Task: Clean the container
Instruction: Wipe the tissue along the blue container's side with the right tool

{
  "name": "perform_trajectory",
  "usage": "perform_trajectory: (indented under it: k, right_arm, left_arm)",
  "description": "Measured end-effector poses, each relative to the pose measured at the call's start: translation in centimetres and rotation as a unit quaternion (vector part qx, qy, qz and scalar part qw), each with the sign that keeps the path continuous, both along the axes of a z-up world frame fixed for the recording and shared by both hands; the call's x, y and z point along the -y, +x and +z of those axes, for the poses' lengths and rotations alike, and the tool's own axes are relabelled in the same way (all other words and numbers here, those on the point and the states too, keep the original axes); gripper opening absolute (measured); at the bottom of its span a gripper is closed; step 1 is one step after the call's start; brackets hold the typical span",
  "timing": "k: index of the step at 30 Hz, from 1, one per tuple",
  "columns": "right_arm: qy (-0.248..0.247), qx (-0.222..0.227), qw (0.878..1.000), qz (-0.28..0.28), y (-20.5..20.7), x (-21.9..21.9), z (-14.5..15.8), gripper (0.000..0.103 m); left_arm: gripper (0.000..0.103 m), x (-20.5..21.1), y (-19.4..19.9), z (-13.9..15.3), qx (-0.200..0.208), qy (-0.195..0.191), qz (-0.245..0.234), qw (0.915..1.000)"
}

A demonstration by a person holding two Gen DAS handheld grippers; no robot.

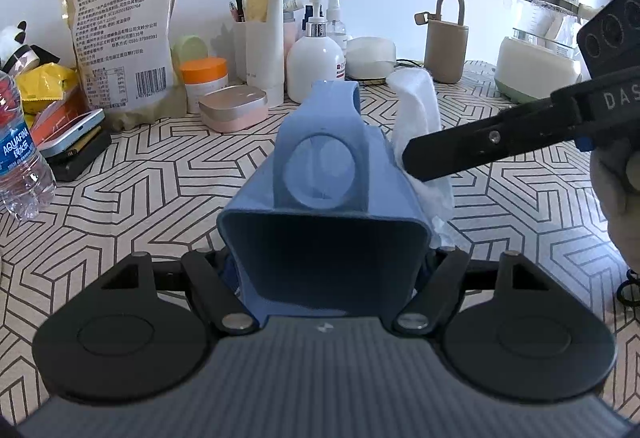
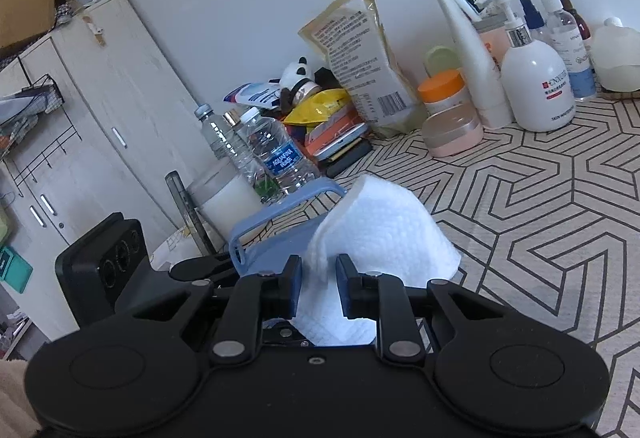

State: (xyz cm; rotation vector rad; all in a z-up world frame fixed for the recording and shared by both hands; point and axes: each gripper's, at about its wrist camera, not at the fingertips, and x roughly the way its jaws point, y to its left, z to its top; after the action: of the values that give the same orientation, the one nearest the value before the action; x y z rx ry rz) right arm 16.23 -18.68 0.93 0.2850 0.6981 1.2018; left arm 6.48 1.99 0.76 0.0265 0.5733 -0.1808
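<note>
A: In the left wrist view, why is the blue container [image 1: 320, 206] lying sideways, off the patterned table [image 1: 140, 174]?

B: My guess is so its outer wall is free for wiping. The left gripper [image 1: 324, 270] is clamped on it near the open mouth, which faces the camera; the handle points toward the table's back edge. The right gripper [image 1: 412, 158] comes in from the right and presses 1 white cloth [image 1: 420, 106] to the container's right wall.

A: Counts along that back edge?

B: 1 snack bag [image 1: 120, 34], 1 pump bottle [image 1: 316, 66], 1 orange-lidded jar [image 1: 204, 78], 1 pink tin [image 1: 234, 108], 1 kettle [image 1: 540, 50] at the back right corner.

A: And the right wrist view?

B: The right gripper [image 2: 318, 290] has its pads narrowed onto the cloth [image 2: 380, 234], which drapes over the container [image 2: 276, 246]. I count 2 water bottles [image 2: 276, 154] at the left edge, and again 1 pump bottle [image 2: 536, 82].
</note>
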Motion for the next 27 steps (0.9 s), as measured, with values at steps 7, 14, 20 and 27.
perform_trajectory:
  k: [7,14,20,27]
  right_arm:
    - [-0.002,0.009,1.000,0.004,-0.2,-0.1,0.3,0.026]
    - [-0.004,0.025,0.999,0.029,-1.0,-0.5,0.8,0.027]
    - [-0.010,0.038,0.998,0.049,-1.6,-0.9,0.9,0.026]
    - [0.000,0.008,1.000,0.022,0.0,0.1,0.4,0.026]
  left_arm:
    - [0.074,0.1,0.1,0.0,0.001,0.002,0.001,1.0000]
    - [0.074,-0.3,0.5,-0.2,-0.014,-0.010,0.005,0.9998]
    - [0.073,-0.2,0.5,-0.2,-0.014,-0.006,0.000,0.9999]
    - [0.073,0.1,0.3,-0.1,-0.008,0.003,-0.005,0.9999]
